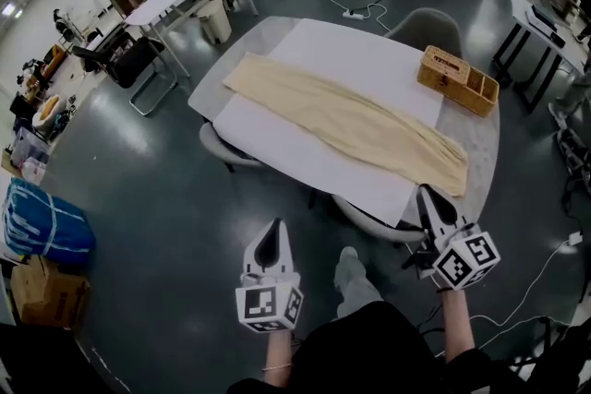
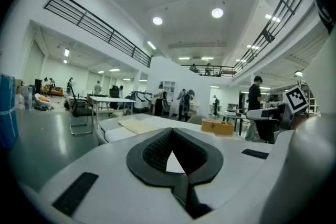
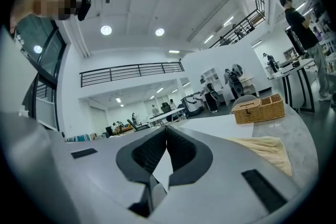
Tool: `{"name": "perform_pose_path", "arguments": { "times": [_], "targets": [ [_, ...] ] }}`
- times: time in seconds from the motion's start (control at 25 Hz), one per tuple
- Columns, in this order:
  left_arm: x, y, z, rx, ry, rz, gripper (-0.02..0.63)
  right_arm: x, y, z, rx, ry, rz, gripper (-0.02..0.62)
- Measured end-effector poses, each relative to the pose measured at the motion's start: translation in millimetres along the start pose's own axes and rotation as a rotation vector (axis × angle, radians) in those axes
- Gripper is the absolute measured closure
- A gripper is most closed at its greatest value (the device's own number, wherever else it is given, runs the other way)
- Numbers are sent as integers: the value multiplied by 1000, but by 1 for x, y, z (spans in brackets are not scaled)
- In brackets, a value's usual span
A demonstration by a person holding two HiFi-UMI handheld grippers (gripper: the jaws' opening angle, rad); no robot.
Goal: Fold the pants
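Cream pants (image 1: 346, 120) lie stretched out at a slant on a white sheet (image 1: 351, 60) that covers the table (image 1: 482, 152). One end reaches the near right corner, the other the far left. Both grippers are held short of the near table edge, off the pants. My left gripper (image 1: 274, 226) is shut and empty, over the floor. My right gripper (image 1: 427, 192) is shut and empty, just before the pants' near end. In the left gripper view the pants (image 2: 137, 124) lie far ahead of the shut gripper (image 2: 171, 130). The right gripper view has the pants' end (image 3: 265, 147) to the right of the shut gripper (image 3: 166, 127).
A wicker basket (image 1: 457, 80) stands on the table's far right corner. Grey chairs (image 1: 369, 221) are tucked under the near edge, another (image 1: 425, 18) at the far side. A blue bag (image 1: 46, 231) and a cardboard box (image 1: 46, 291) sit on the floor at left.
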State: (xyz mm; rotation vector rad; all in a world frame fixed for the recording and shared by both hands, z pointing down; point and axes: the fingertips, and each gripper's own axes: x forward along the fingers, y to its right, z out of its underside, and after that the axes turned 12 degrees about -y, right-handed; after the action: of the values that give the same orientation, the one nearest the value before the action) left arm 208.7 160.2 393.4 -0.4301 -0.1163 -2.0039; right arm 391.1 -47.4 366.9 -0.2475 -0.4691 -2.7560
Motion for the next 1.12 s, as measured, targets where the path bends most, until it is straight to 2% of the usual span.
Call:
{"name": "perform_pose_path", "arguments": {
  "times": [0.12, 0.32, 0.6, 0.76, 1.12],
  "targets": [
    [34, -1, -9, -5, -17, 29, 592, 22, 19, -5, 23, -15, 29, 580],
    [80, 0, -13, -5, -70, 65, 592, 53, 58, -11, 121, -22, 90, 580],
    [139, 3, -28, -2, -111, 115, 592, 87, 96, -19, 169, -33, 144, 580],
    [172, 15, -31, 10, -140, 167, 592, 96, 121, -17, 200, -37, 212, 580],
    [224, 45, -32, 66, -199, 300, 592, 83, 164, -18, 192, -28, 364, 580]
  ]
}}
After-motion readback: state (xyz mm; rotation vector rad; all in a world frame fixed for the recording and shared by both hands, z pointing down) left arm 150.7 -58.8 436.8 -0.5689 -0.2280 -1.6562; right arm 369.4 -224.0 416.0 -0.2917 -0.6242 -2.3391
